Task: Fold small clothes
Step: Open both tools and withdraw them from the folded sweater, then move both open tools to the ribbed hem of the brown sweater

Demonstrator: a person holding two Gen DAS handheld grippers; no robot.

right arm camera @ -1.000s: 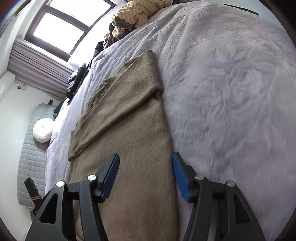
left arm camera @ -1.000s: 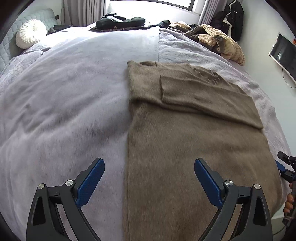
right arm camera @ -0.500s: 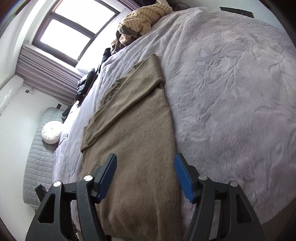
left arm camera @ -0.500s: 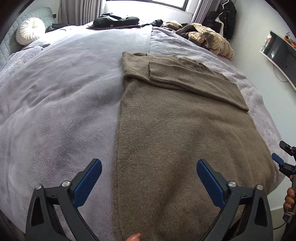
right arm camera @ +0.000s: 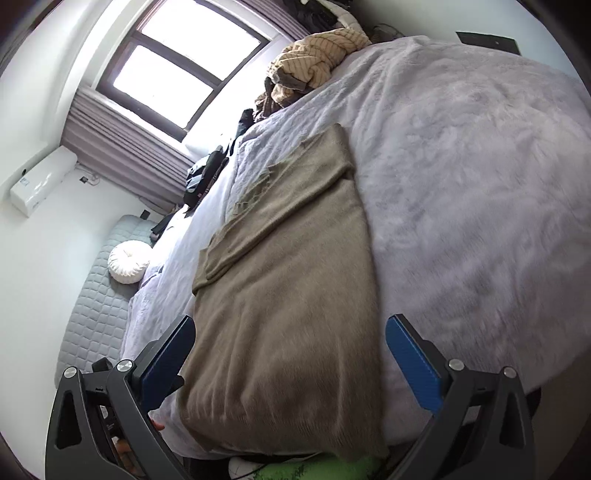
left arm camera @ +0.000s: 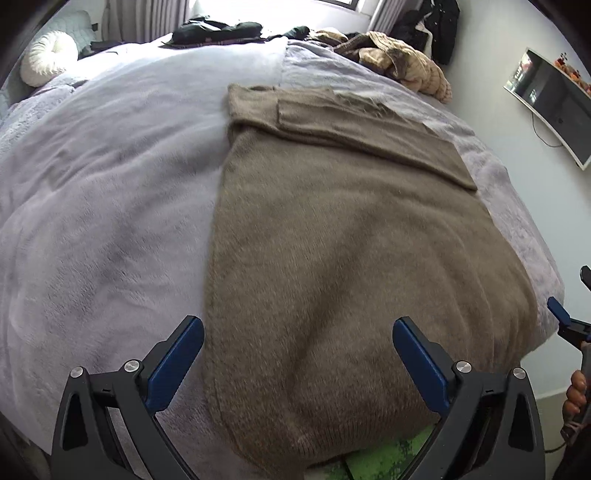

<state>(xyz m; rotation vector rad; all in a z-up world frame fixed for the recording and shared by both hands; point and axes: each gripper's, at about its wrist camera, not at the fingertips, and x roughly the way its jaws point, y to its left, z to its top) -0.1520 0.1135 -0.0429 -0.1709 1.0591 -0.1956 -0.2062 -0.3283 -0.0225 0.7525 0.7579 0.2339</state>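
A brown knit sweater (left arm camera: 332, 229) lies flat on the pale bed cover, its sleeves folded across the far end and its hem hanging over the near bed edge. My left gripper (left arm camera: 297, 350) hovers open above the hem end, nothing between its blue pads. In the right wrist view the same sweater (right arm camera: 288, 295) runs away from the camera. My right gripper (right arm camera: 291, 350) is over the sweater's near end, its jaws still opening wide with no cloth pinched. The right gripper's tip (left arm camera: 563, 317) shows at the left view's right edge.
A heap of tan and striped clothes (left arm camera: 399, 62) sits at the far right corner of the bed, dark garments (left arm camera: 218, 31) by the window. A round white cushion (left arm camera: 50, 57) lies far left. A wall screen (left arm camera: 550, 103) hangs right. Green matting (left arm camera: 388, 458) lies below the bed edge.
Both grippers have pulled back toward the near bed edge, so the hem and floor now show. The right gripper's jaws have spread much wider.
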